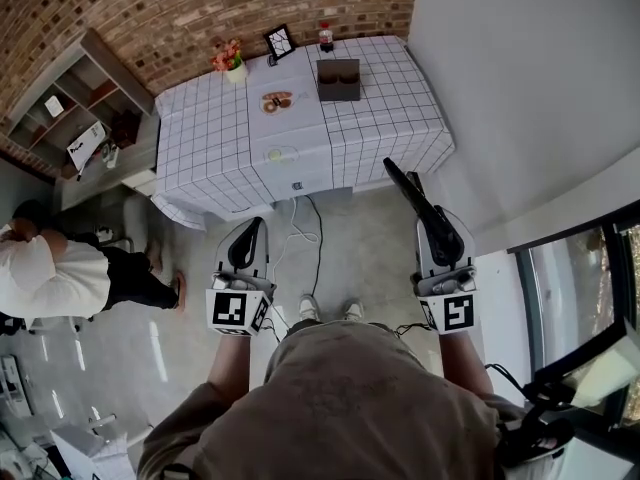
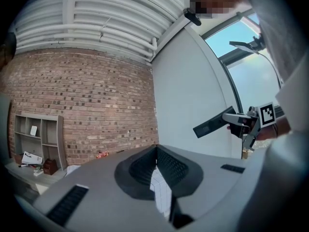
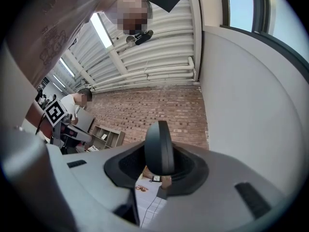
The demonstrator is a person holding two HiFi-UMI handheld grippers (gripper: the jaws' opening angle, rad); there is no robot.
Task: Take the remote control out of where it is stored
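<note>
A long black remote control (image 1: 418,200) sticks out forward and to the left from my right gripper (image 1: 446,244), which is shut on its near end, over the floor in front of the table. In the right gripper view the remote (image 3: 160,146) stands edge-on between the jaws of the right gripper (image 3: 161,167). The left gripper view also catches the remote (image 2: 212,124) at the right. My left gripper (image 1: 246,239) hangs level at the left, its jaws (image 2: 155,151) meeting at the tips with nothing between them. A brown box (image 1: 338,79) stands on the table.
The table (image 1: 205,138) has a white checked cloth, with a flower pot (image 1: 232,64), a picture frame (image 1: 279,41) and a bottle (image 1: 326,36) at its back. White cables (image 1: 296,230) run across the floor. A person in white (image 1: 50,273) crouches at the left by a shelf (image 1: 72,108). A white wall (image 1: 520,88) stands at the right.
</note>
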